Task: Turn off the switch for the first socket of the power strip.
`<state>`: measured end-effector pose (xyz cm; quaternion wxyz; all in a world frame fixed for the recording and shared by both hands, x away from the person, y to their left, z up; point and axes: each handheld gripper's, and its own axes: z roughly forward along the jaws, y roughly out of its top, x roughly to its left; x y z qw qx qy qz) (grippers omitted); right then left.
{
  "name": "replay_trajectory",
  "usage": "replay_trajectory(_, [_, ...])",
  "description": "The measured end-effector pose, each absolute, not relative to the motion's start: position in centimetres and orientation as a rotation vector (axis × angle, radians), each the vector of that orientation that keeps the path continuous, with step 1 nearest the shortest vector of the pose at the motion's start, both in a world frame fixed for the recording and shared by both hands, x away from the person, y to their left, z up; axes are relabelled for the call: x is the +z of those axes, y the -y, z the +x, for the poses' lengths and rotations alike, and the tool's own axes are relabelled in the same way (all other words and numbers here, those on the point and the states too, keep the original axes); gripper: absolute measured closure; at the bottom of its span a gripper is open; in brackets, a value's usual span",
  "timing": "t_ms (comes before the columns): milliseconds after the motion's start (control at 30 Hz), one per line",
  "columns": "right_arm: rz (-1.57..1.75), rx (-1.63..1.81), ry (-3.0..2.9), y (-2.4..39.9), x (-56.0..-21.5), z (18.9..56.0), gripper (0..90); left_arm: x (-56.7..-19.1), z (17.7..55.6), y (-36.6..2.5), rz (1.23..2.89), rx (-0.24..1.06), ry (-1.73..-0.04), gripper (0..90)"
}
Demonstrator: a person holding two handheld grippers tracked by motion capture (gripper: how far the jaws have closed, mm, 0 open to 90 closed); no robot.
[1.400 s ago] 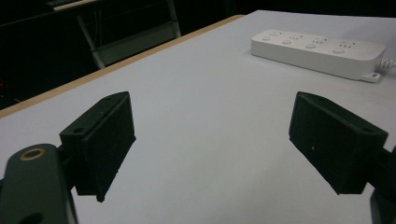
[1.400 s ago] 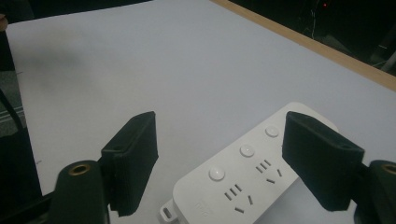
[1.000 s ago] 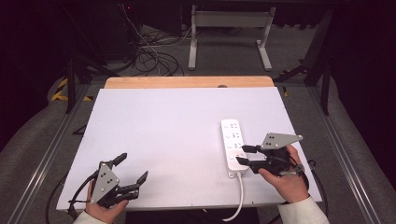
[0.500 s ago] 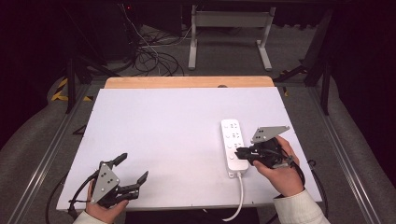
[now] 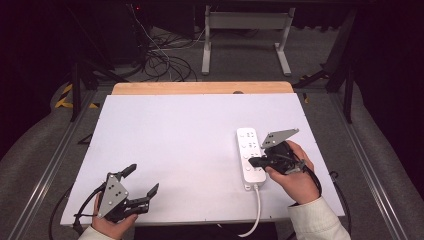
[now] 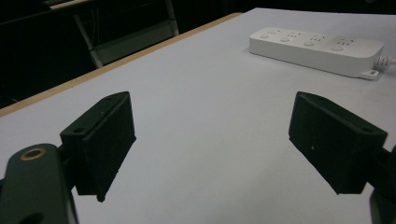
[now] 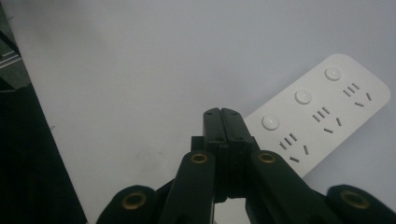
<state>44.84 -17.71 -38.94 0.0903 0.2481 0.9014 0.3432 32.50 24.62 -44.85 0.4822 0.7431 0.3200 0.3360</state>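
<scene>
The room is dark, with cables on the floor behind a white table that has a wooden strip along its far edge. A white power strip lies flat near the right edge of the table, closer to the near edge than the far one, and its cord runs off the near edge. It has 4 round buttons, each next to a set of plug holes. The right gripper is over the near part of the strip, its tip on or just above the top. Its jaws have just been closing and now the 2 black pads are pressed together with nothing between them, as the right gripper view shows. I think the closed tip is meant to poke a button, like a finger would. I cannot tell if any button is pushed in yet, so the pressing looks like it is just starting, and most or all of the 4 buttons may be left to do. The left gripper sits near the near left corner of the table, well apart from the strip. Its jaws are wide apart and hold nothing.
</scene>
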Motion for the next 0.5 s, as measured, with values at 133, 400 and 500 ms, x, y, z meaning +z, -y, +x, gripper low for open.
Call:
replay_trajectory(133, [0.754,0.992,-2.686,17.5,-39.3,45.6,90.0,-44.9,32.5,-24.6,1.812,0.817,-0.782,14.7])
replay_trajectory(400, [0.775,0.947,-2.695,17.0,-40.0,46.6,90.0,-44.9,32.5,-24.6,1.808,0.805,-0.787,14.7])
replay_trajectory(500, [0.776,0.926,-2.704,16.9,-40.3,46.8,90.0,-44.9,32.5,-24.5,1.809,0.808,-0.787,14.7])
